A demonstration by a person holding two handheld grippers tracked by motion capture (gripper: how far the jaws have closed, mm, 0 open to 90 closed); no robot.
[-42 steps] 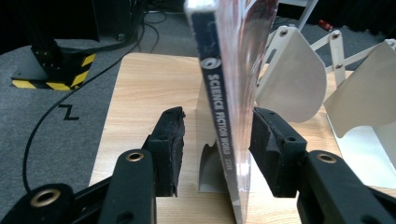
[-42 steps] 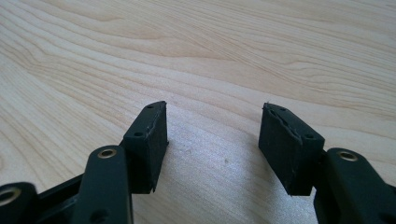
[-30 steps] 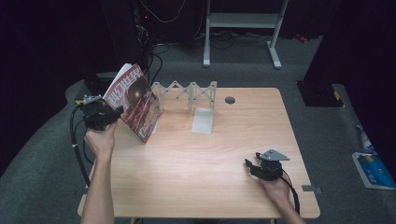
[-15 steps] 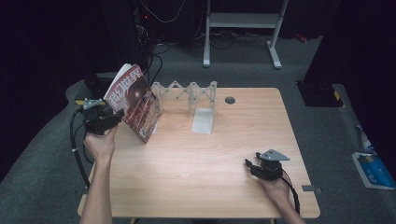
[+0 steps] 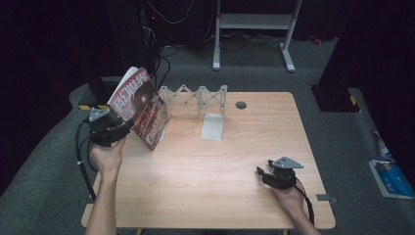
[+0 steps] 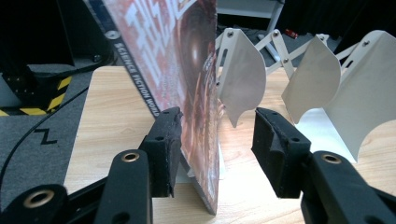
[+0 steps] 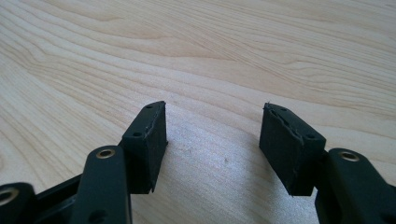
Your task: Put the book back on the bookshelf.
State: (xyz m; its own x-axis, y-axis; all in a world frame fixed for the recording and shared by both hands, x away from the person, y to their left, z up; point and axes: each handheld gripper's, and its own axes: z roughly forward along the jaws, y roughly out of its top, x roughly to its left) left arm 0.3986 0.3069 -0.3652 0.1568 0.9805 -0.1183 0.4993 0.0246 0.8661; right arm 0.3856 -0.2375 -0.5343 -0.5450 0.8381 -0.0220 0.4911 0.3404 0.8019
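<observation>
moved: little since the earlier high views. The red-covered science-fiction magazine (image 5: 139, 106) sits at much the same tilt, the left hand shifts slightly, the right hand keeps its place.
left gripper: left gripper (image 6: 212, 135) about half open, jaws astride the magazine's lower edge. Left jaw pad lies against the spine side; right jaw stands clear of the cover with a gap. Not a clamped grip that I can see; whether the left pad alone bears any weight I cannot tell.
right gripper: right gripper (image 7: 212, 140) open, nothing between the jaws, parked just above the bare light wooden worktop (image 5: 205, 166) at the near right.
magazine: standing on its lower edge at the far-left part of the worktop, leaning away from the rack, top over the left edge, just beside the left end of the white folding accordion book rack (image 5: 195, 98). Left gripper view puts the rack's first white divider plates (image 6: 243, 74) close behind the cover.
step: judged as mid-placement, with the magazine being stood up and steered towards the rack's left-most slot, not yet seated.
next: likely bring the magazine upright, slide the lower edge in between the first two dividers, then let go. Needs the cover square to the slot; the loose hold means it may flop or slip sideways. The right gripper could steady the rack.
</observation>
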